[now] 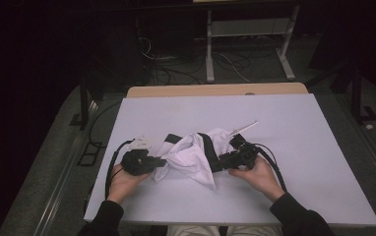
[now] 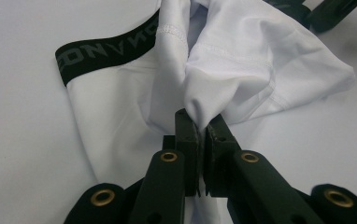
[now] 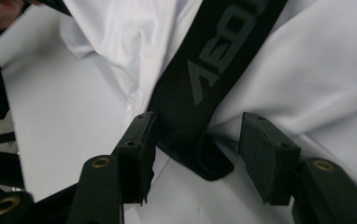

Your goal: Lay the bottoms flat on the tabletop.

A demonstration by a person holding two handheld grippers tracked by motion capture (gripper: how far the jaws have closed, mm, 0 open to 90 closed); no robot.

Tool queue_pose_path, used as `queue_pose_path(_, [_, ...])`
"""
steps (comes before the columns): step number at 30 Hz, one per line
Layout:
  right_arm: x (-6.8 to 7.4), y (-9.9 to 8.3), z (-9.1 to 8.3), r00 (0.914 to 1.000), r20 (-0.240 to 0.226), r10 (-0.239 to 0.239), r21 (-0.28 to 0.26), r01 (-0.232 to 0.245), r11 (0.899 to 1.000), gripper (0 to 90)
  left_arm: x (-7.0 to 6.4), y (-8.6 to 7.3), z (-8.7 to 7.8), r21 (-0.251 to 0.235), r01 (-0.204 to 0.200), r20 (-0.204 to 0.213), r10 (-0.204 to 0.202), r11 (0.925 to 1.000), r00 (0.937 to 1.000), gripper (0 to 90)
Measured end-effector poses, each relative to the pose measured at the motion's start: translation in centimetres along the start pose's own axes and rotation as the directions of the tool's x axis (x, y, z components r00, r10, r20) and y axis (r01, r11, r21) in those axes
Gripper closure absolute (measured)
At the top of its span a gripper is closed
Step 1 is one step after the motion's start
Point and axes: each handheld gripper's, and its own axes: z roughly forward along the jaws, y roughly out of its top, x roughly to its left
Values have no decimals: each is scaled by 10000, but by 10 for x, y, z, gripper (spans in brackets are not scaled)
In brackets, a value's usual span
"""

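White boxer briefs (image 1: 191, 155) bunched mid-table between both tools. Left gripper (image 2: 200, 128) clamped on fabric fold. Right gripper (image 3: 195, 140) spread wide, black waistband (image 3: 214, 70) running straight ahead between jaws, ready to pinch.

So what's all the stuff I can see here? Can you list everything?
garment: one, white cloth with a black lettered waistband, crumpled at the middle of the table.
thin stick: one, white, on the table just behind the garment.
table: one, white top with a tan strip at the far edge.
frame legs: grey metal, on the floor beyond the table, with loose cables nearby.
left gripper: one, black, fingers shut on a fold of the white cloth.
right gripper: one, black, fingers open around the waistband.
hands: two, in dark sleeves, at the near edge.
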Motion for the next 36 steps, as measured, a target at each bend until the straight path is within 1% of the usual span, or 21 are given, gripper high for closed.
queue_pose_path(3, [-3, 3, 10, 9949, -928, 388, 117, -379, 9992, 769, 1, 1, -3, 28, -48, -130, 49, 10000, 9999, 856])
queue_pose_path(4, [-3, 6, 10, 9945, -1001, 308, 130, -296, 9995, 857, 1, 2, -4, 15, -42, -162, 42, 10000, 9999, 856])
queue_pose_path(5, [-2, 8, 9, 9953, -958, 126, 147, -112, 9998, 858, 2, 4, -6, 1, -86, -223, 86, 10000, 9997, 856])
queue_pose_path(6, [-1, 13, 6, 9979, -623, -170, 334, 191, 9993, 861, 2, 5, -7, -33, -114, -257, 114, 9999, 9996, 856])
queue_pose_path(8, [0, 23, -4, 9989, -52, -463, 507, 465, 9976, 863, 4, 10, -9, -90, -180, -307, 177, 9998, 9994, 856])
queue_pose_path(12, [-3, 44, -33, 9940, 744, -807, 376, 781, 9962, 863, 4, 19, -13, -201, -353, -510, 343, 9992, 9981, 856])
queue_pose_path(13, [-8, 53, -48, 9904, 1153, -765, 215, 745, 9970, 863, 4, 22, -13, -270, -374, -577, 358, 9989, 9977, 856])
queue_pose_path(16, [-16, 57, -59, 9902, 1280, -556, -74, 570, 9983, 859, 5, 29, -15, -449, -422, -728, 389, 9981, 9966, 857])
queue_pose_path(17, [-22, 57, -65, 9901, 1365, -314, -230, 349, 9991, 855, 6, 31, -16, -507, -413, -759, 374, 9979, 9964, 857])
queue_pose_path(20, [-36, 48, -69, 9815, 1908, 149, -314, -91, 9995, 766, 7, 36, -15, -640, -374, -931, 313, 9972, 9952, 858])
queue_pose_path(21, [-43, 38, -69, 9797, 1961, 421, -501, -329, 9982, 684, 8, 38, -15, -730, -325, -975, 253, 9968, 9949, 858])
queue_pose_path(23, [-45, 34, -69, 9781, 2011, 538, -538, -438, 9976, 643, 9, 43, -13, -882, -270, -1023, 179, 9957, 9946, 858])
queue_pose_path(25, [-46, 16, -74, 9757, 2084, 670, -822, -508, 9953, 590, 9, 51, -12, -1036, -244, -1112, 128, 9943, 9937, 858])
queue_pose_path(26, [-46, 16, -74, 9757, 2084, 670, -822, -508, 9953, 590, 9, 56, -11, -1030, -306, -1135, 188, 9942, 9934, 858])
queue_pose_path(28, [-44, -1, -82, 9744, 2150, 653, -1101, -422, 9930, 552, 5, 70, -10, -1105, -500, -1223, 363, 9926, 9918, 859])
queue_pose_path(29, [-44, -1, -82, 9744, 2150, 653, -1101, -422, 9930, 552, 3, 78, -9, -1159, -581, -1254, 434, 9916, 9912, 859])
queue_pose_path(30, [-42, -12, -90, 9730, 2198, 700, -1360, -404, 9899, 522, 0, 86, -8, -1205, -673, -1259, 520, 9904, 9907, 859])
queue_pose_path(32, [-42, -17, -93, 9731, 2175, 765, -1493, -443, 9878, 509, -7, 102, -3, -1349, -857, -1205, 695, 9872, 9903, 859])
queue_pose_path(33, [-43, -31, -103, 9710, 2166, 1015, -1966, -585, 9787, 490, -11, 111, 0, -1409, -985, -1167, 822, 9851, 9898, 858])
queue_pose_path(34, [-43, -31, -103, 9710, 2166, 1015, -1966, -585, 9787, 490, -16, 119, 4, -1503, -1065, -1085, 907, 9829, 9900, 858])
queue_pose_path(36, [-46, -45, -113, 9688, 2083, 1346, -2401, -828, 9672, 482, -25, 133, 15, -1663, -1190, -864, 1058, 9789, 9906, 859])
